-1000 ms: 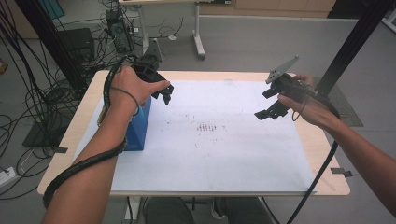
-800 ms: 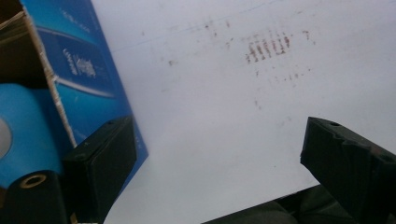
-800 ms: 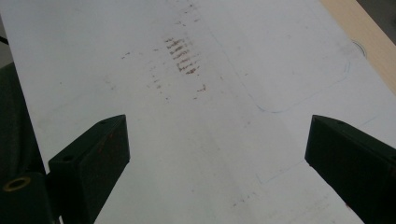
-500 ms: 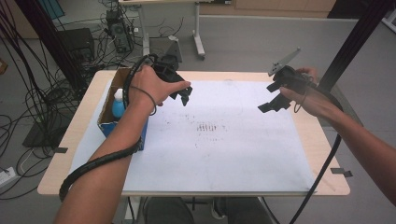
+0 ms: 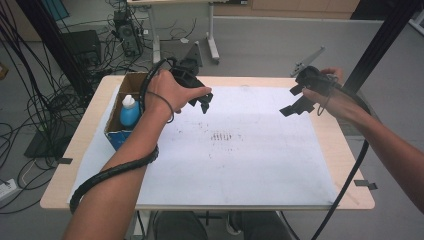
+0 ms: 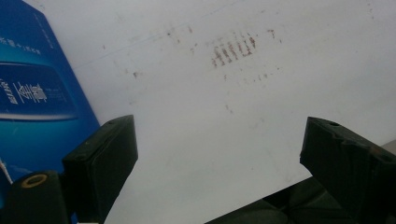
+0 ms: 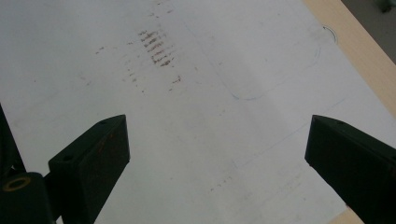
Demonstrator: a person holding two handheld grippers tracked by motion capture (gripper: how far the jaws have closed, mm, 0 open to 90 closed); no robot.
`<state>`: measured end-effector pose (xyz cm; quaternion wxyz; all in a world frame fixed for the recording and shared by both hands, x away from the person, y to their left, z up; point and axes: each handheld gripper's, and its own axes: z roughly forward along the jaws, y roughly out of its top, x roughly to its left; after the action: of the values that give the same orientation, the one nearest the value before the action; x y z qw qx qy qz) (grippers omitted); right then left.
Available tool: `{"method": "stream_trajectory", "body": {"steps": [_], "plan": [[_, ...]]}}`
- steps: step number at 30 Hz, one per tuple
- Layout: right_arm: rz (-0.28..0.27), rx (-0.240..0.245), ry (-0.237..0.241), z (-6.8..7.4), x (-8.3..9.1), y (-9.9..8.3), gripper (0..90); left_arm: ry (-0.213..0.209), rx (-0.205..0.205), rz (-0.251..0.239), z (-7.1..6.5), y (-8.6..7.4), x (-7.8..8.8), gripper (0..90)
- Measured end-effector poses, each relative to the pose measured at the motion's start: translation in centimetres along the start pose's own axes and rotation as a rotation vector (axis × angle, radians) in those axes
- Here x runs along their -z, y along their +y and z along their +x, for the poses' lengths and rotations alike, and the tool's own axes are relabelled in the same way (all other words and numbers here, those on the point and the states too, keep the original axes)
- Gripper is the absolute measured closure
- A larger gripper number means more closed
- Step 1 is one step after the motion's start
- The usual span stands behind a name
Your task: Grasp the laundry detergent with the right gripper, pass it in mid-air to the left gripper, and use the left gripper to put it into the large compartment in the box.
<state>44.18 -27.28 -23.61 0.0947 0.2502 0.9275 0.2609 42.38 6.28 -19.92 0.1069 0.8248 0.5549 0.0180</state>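
Observation:
A blue cardboard box (image 5: 116, 134) with its top open stands at the table's left side; a blue bottle with a white cap (image 5: 129, 111) sits inside it. The box's blue side (image 6: 37, 107) also fills the left of the left gripper view. My left gripper (image 5: 202, 101) hovers open just right of the box, above the white sheet (image 5: 240, 160). My right gripper (image 5: 295, 102) is held open over the sheet's far right part. Both pairs of jaws stand wide apart with nothing between them in the gripper views.
Brown smudge marks (image 5: 222, 136) lie in the middle of the white sheet, also seen as marks (image 6: 233, 46) and marks (image 7: 156, 44). The wooden table edge (image 7: 355, 60) runs along the right. Cables and equipment (image 5: 125, 30) crowd the floor beyond the table's far left.
My left hand has moved right, off the box, uncovering its open top and the bottle. My right gripper has lifted slightly toward the far edge.

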Motion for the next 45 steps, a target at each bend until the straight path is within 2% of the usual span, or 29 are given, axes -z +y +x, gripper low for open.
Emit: {"method": "stream_trajectory", "body": {"steps": [24,45], "plan": [[0.008,0.007,-0.005,-0.01,0.06,0.21,6.5,-0.014,0.003,0.007,-0.10,0.35,-0.27,11.6],[0.014,0.003,-0.011,-0.07,0.25,-0.09,6.5,-0.015,-0.006,-0.017,-0.17,0.41,-0.02,11.6]]}}
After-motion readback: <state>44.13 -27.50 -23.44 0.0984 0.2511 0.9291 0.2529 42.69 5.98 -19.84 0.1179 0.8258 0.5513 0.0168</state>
